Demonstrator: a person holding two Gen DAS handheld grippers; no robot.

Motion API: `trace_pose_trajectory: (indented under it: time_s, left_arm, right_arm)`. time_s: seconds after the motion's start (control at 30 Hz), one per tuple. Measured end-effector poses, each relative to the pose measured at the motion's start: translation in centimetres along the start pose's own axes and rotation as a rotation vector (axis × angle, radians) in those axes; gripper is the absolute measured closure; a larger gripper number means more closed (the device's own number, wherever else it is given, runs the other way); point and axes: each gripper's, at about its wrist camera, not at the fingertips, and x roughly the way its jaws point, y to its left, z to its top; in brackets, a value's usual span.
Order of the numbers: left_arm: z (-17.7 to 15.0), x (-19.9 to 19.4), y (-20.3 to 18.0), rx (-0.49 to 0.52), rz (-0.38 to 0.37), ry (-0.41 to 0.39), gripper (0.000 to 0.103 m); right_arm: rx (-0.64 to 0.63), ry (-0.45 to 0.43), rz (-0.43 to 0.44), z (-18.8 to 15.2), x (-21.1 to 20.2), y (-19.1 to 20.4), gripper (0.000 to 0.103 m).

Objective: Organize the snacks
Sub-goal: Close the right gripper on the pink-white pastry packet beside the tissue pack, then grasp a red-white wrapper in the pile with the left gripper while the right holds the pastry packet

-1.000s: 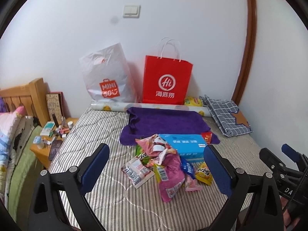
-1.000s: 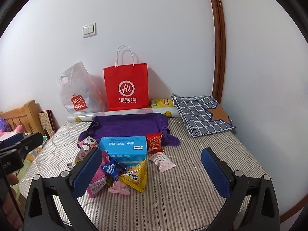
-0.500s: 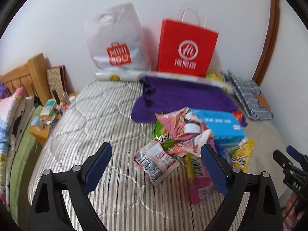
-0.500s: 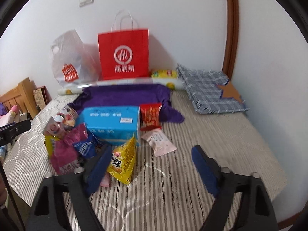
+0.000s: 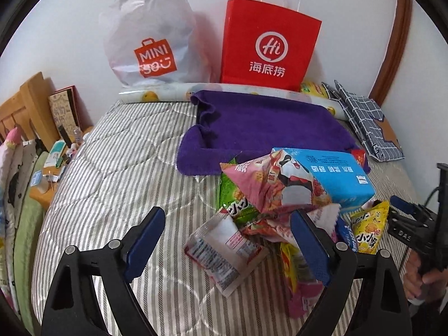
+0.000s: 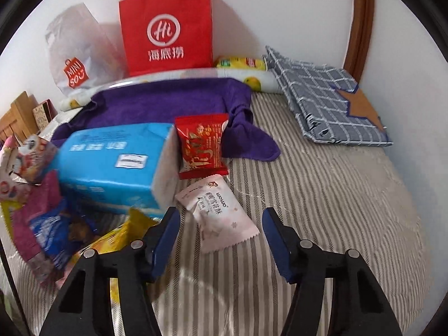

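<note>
Your left gripper (image 5: 225, 240) is tipped down over the striped bed (image 5: 117, 173), jaws spread wide with nothing pinched; the white packet (image 5: 224, 252) lies flat on the bed between its fingers. Your right gripper (image 6: 221, 235) also points down, jaws closing around the pale pink packet (image 6: 221, 210), but the pads aren't touching it. The rest of the snack pile (image 5: 268, 190) sits heaped against the blue box (image 6: 117, 165), with a red packet (image 6: 201, 145) leaning on the box's end. Compared with a second ago, both grippers have dropped in closer to the snacks, and the right one was fully spread then.
</note>
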Motion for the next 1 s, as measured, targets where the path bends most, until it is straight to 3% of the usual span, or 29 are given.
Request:
trace_pose_trajectory:
  time_s: [0.13, 0.33, 0.4, 0.43, 0.47, 0.83, 1.0]
  left_arm:
    - [0.4, 0.9, 0.1, 0.0, -0.017, 0.017, 0.012]
    - [0.7, 1.2, 0.6, -0.004, -0.04, 0.029, 0.012]
    - [0.6, 1.1, 0.8, -0.009, -0.05, 0.033, 0.012]
    - [0.6, 1.1, 1.0, -0.012, -0.054, 0.036, 0.012]
    - [0.5, 1.1, 1.0, -0.012, -0.057, 0.038, 0.012]
    - [-1.1, -0.4, 2.7, 0.017, -0.027, 0.056, 0.012]
    - [-1.6, 1.8, 2.9, -0.028, -0.05, 0.139, 0.014]
  right_arm:
    - [0.002, 0.048, 0.066, 0.1, 2.0, -0.3, 0.044]
    - [0.013, 0.059, 0.09, 0.3, 2.9, -0.6, 0.042]
    - [-0.007, 0.058, 0.082, 0.4, 3.0, -0.4, 0.047]
    - [-0.021, 0.055, 0.072, 0.4, 3.0, -0.3, 0.061]
    - [-0.037, 0.053, 0.059, 0.4, 2.9, -0.2, 0.063]
    - [0.027, 0.047, 0.005, -1.5, 1.0, -2.7, 0.064]
    - [0.014, 0.052, -0.033, -1.4, 1.1, -2.1, 0.063]
